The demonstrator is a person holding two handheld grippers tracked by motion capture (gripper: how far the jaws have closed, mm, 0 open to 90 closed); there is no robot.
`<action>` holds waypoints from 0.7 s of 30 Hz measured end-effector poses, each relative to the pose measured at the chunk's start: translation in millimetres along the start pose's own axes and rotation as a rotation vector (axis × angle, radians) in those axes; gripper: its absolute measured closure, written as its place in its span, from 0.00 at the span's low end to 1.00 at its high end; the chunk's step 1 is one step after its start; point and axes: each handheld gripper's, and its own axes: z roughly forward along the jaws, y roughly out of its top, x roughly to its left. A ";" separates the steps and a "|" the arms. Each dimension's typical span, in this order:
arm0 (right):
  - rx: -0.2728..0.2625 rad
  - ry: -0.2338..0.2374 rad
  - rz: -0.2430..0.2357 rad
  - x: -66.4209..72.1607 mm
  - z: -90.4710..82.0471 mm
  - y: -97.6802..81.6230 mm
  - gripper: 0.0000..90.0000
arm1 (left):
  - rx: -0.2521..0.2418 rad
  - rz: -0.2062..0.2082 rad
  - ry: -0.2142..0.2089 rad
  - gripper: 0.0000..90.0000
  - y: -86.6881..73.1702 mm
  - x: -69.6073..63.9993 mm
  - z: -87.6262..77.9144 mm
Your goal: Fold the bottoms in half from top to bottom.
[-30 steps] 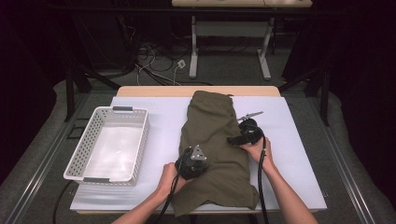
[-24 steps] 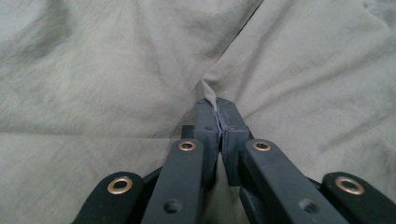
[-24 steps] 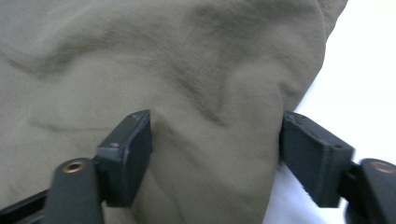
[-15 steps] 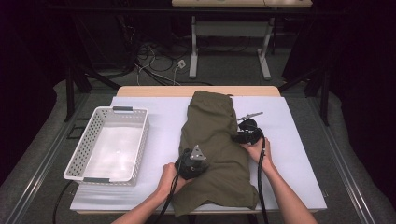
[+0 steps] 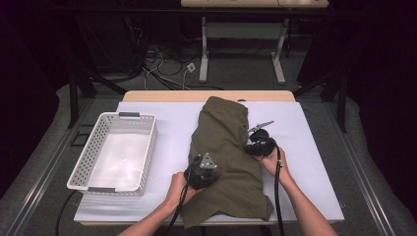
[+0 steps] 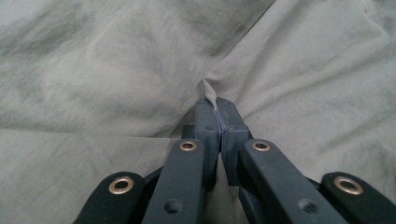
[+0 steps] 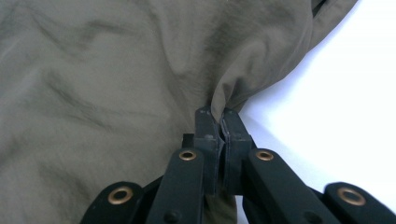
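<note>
An olive green garment (image 5: 223, 152) lies lengthwise on the white table cover (image 5: 167, 118), folded into a long strip. My left gripper (image 5: 200, 173) rests on its near left part and is shut on a pinched fold of the cloth (image 6: 212, 95). At the cloth's right edge, my right gripper (image 5: 259, 143) is shut on the hem (image 7: 224, 100), beside the white cover (image 7: 345, 93). The left gripper (image 6: 217, 112) and the right gripper (image 7: 215, 116) each have both jaws pressed together with fabric between them.
A white perforated basket (image 5: 116, 150) stands at the table's left, with nothing in it. The wooden table edge (image 5: 206, 95) runs along the back. Beyond it are a desk frame (image 5: 241, 49) and cables on the floor (image 5: 167, 64).
The right gripper has drawn slightly towards the person along the garment's right edge. The left gripper has stayed near the same place on the cloth.
</note>
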 end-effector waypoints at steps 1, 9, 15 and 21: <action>-0.007 -0.007 0.003 -1.8 -1.7 1.6 0.88 | 0.000 0.000 0.001 0.99 0.0 -0.1 -0.1; -0.035 -0.038 0.034 -6.3 12.3 8.5 0.60 | 0.000 0.002 0.000 0.99 0.0 0.0 -0.3; -0.082 -0.005 0.054 -8.5 14.7 2.6 0.94 | -0.004 -0.010 -0.009 0.99 -0.6 1.0 -0.1; -0.054 0.000 0.026 0.7 5.3 -1.2 0.96 | -0.006 -0.024 -0.012 0.99 -1.2 0.5 -0.2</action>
